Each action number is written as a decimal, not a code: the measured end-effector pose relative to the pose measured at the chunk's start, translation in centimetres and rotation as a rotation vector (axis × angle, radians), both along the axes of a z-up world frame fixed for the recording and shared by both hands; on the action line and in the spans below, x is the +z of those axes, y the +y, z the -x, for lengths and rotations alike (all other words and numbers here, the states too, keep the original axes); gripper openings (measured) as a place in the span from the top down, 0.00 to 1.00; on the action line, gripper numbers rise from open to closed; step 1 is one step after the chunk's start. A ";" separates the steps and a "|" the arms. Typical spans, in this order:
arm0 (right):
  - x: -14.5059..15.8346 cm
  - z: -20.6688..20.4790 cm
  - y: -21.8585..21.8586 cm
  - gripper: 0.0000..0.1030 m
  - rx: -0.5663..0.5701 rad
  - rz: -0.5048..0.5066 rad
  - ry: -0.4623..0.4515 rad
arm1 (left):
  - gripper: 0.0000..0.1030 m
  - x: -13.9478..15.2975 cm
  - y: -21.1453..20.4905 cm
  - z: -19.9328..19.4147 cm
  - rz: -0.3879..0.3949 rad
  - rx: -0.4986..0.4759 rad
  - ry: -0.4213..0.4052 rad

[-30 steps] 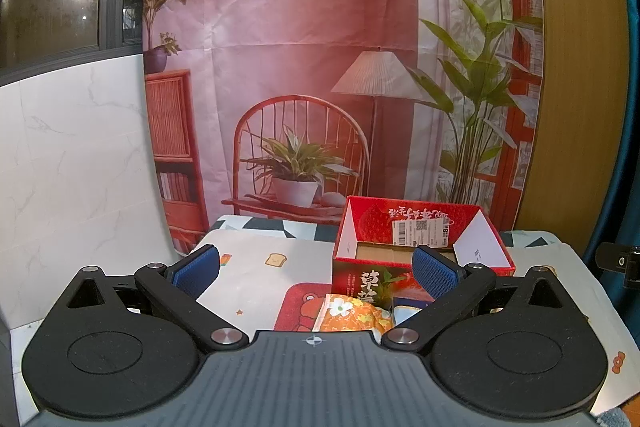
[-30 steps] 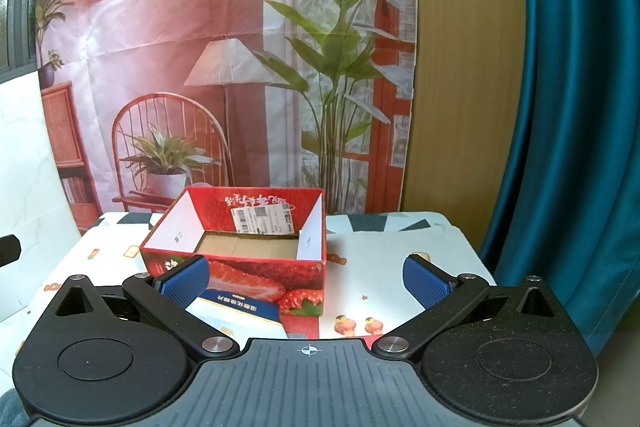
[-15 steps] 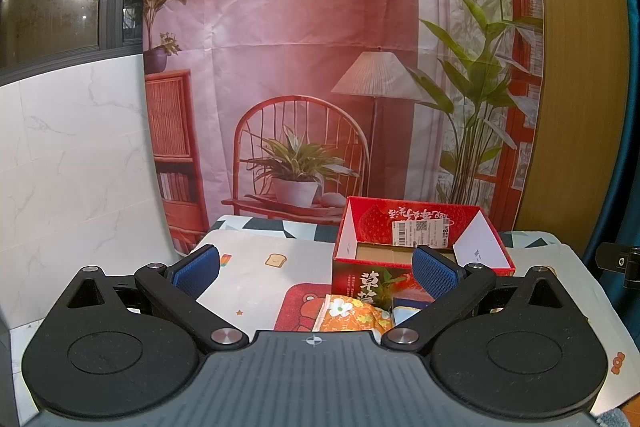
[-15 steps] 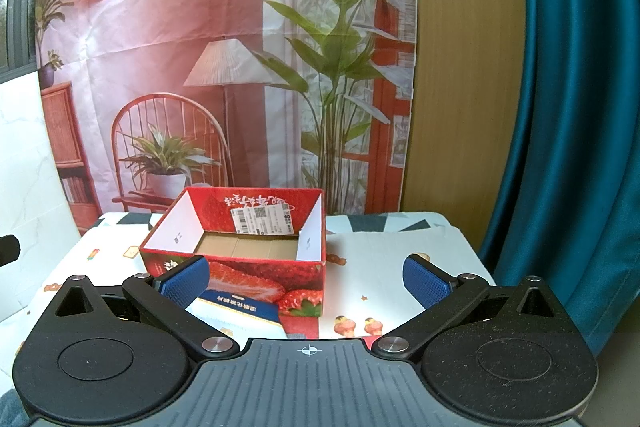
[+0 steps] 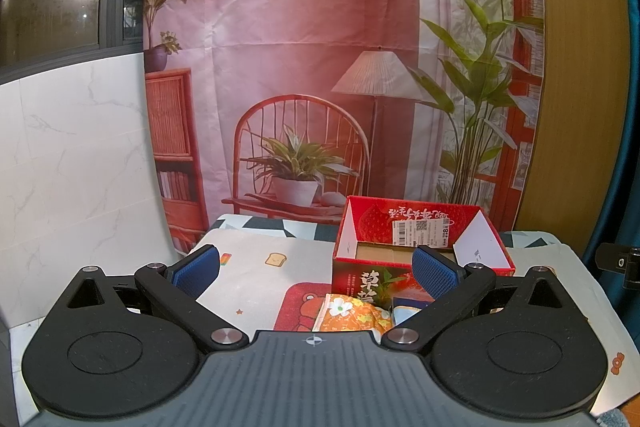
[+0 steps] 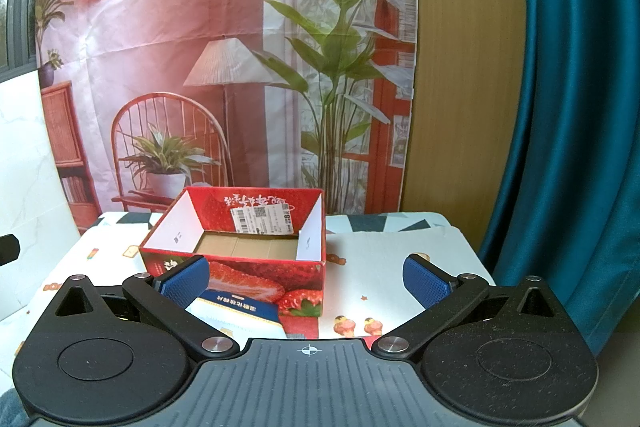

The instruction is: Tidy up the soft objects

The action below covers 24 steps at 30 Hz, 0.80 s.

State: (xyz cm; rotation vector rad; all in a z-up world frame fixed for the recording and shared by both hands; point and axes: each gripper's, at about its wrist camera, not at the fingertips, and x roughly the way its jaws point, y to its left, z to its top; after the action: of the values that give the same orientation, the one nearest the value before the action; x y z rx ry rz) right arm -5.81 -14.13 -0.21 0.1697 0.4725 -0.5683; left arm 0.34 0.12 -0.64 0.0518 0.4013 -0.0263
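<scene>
A red strawberry-print cardboard box [image 5: 424,259] stands open and empty on the table; it also shows in the right wrist view [image 6: 240,247]. An orange floral soft pack [image 5: 352,317] and a blue-and-white soft pack [image 5: 406,311] lie in front of it; the blue-and-white pack [image 6: 240,315] shows in the right wrist view too. My left gripper [image 5: 316,265] is open and empty, above and short of the orange pack. My right gripper [image 6: 306,279] is open and empty, near the box's front right corner.
The table carries a white cartoon-print cloth [image 5: 256,267] with a red bear mat [image 5: 300,307]. A printed backdrop [image 5: 320,67] hangs behind, a marble wall panel [image 5: 72,167] stands left, and a teal curtain [image 6: 568,107] hangs right.
</scene>
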 end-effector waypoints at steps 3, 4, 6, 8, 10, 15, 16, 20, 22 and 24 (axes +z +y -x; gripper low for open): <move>0.3 0.0 0.0 0.00 0.000 -0.001 0.000 | 0.00 0.0 0.0 0.0 -0.001 0.000 0.002; 0.5 -0.1 0.1 0.00 0.000 -0.002 -0.001 | 0.00 -0.1 0.0 0.0 0.000 0.000 0.003; 0.2 0.1 0.1 0.00 0.001 -0.008 -0.003 | 0.00 -0.4 -0.1 -0.1 0.002 -0.002 0.008; 0.1 0.2 0.1 0.00 0.005 -0.016 -0.007 | 0.00 -0.8 0.1 -0.3 0.012 -0.009 0.025; -1.0 0.1 -0.1 0.00 0.009 -0.024 -0.013 | 0.00 -1.3 0.2 -0.6 0.026 -0.019 0.047; -2.2 0.6 -0.9 0.00 0.039 -0.077 -0.084 | 0.00 -3.1 0.1 -1.6 0.008 -0.037 0.113; -2.5 0.7 -1.0 0.00 0.047 -0.080 -0.098 | 0.00 -3.6 0.0 -1.8 -0.002 -0.036 0.127; -4.4 0.3 -1.2 0.00 0.095 -0.075 -0.105 | 0.00 -5.6 0.6 -2.9 0.022 -0.058 0.205; -5.6 -0.1 -1.2 0.00 0.107 -0.093 -0.083 | 0.00 -6.9 1.0 -3.7 0.046 -0.068 0.267; -7.0 -0.6 -1.5 0.00 0.122 -0.123 -0.055 | 0.00 -8.3 1.2 -4.5 0.052 -0.073 0.319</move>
State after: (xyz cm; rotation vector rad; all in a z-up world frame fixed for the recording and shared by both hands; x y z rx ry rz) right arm -5.24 -15.63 -7.17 0.2715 0.4612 -0.4148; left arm 4.81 1.32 -8.94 0.0107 0.7177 -0.1176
